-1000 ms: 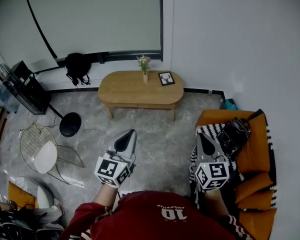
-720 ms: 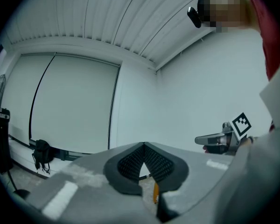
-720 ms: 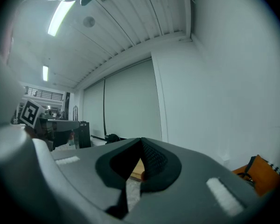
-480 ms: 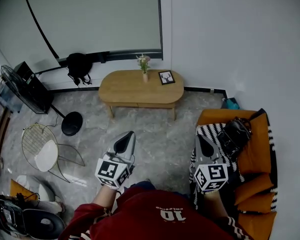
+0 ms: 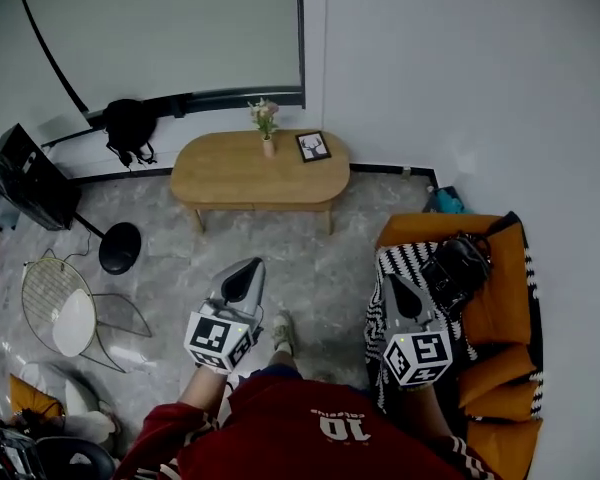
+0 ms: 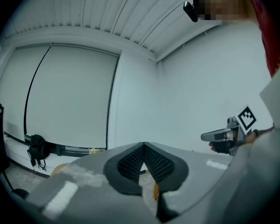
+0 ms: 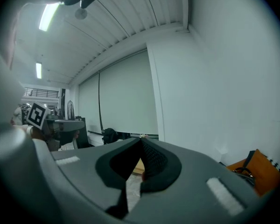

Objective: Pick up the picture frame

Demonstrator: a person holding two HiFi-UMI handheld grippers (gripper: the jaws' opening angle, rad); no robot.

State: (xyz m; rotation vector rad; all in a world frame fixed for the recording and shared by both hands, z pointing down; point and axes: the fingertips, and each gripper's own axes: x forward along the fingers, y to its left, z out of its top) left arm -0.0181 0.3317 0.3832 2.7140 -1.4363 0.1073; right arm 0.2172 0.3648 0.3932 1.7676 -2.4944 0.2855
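Picture frame (image 5: 313, 146): right end of the counter (image 5: 230, 176).
Left hand-held gripper (image 5: 250, 266): pressed together, empty.
Right hand-held gripper (image 5: 391, 284): pressed together, empty.

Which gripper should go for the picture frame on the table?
Right, probably. Left gripper and right gripper are both shut, empty and far from the table. The picture frame stands near its right end, and the vase flanks the frame's left.

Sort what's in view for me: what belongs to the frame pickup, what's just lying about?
Job: picture frame; wooden table it stands on; left tongs, right tongs, both shut and empty.
Lying about: flower vase; backpack; handbag; sofa; wire chair.
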